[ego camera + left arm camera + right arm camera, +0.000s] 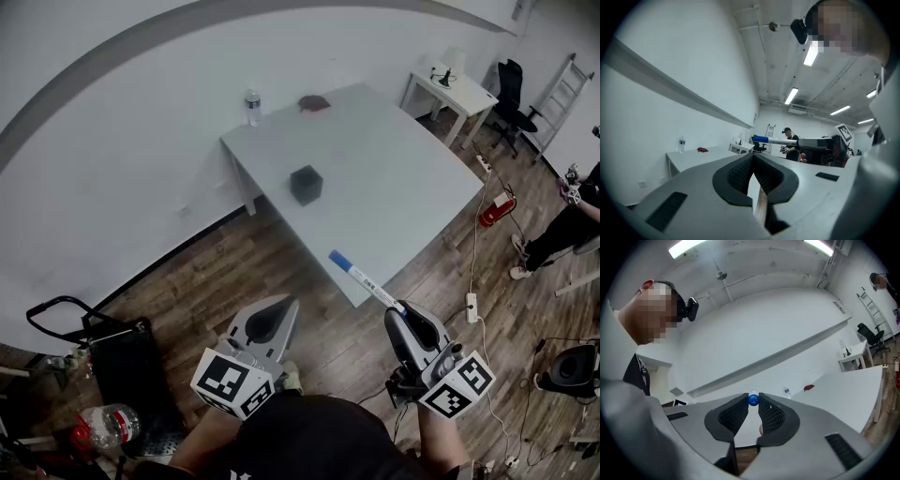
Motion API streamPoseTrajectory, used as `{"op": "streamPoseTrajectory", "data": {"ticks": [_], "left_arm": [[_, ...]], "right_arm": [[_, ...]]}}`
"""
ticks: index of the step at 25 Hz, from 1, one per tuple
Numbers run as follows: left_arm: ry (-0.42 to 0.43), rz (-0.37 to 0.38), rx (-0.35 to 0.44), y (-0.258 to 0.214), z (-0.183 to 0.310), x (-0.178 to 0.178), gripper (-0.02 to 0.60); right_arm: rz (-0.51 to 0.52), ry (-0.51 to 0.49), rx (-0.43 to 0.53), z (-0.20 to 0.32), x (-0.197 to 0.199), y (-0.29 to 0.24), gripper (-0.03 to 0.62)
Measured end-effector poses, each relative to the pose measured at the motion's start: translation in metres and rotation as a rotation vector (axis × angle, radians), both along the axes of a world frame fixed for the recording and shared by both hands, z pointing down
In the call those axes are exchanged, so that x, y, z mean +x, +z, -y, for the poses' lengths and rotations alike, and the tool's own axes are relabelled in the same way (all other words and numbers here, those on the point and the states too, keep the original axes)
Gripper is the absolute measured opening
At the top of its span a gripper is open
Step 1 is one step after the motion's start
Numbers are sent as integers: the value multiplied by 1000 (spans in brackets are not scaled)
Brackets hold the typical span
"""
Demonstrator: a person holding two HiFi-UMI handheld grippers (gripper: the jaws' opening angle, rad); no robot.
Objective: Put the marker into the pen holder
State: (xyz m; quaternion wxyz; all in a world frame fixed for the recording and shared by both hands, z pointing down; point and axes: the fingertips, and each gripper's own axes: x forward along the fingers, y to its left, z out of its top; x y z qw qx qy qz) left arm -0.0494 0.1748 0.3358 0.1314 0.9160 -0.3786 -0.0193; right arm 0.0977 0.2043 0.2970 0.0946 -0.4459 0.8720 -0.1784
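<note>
The right gripper (405, 311) clamps the marker (364, 274) by one end, so it may pivot and miss the holder (306, 184), well apart. The left gripper (279, 307) has its jaws together, empty

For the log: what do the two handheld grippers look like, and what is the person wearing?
Both the left gripper and right gripper are grey, tapering shells with black ribbed pads inside the jaws. Each carries a white cube printed with black square markers. The person wears a black top.
</note>
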Motion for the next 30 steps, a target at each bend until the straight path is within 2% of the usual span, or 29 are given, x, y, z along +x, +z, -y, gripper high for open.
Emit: {"op": "streamPoseTrajectory", "data": {"ticks": [6,13,24,30], "left_arm": [[15,7,3,3,31,-17,5],[26,-1,-22,9,45,-21,5],[-36,25,-29,19,106,-18,5],[-51,52,-21,15,149,7,5]], "right_arm": [[1,12,-7,33,-21,4,74],[-6,14,-22,52,-28,6,74],[9,-37,-41,130,-23,27,74],[-35,-27,-38,181,6,38,74]]}}
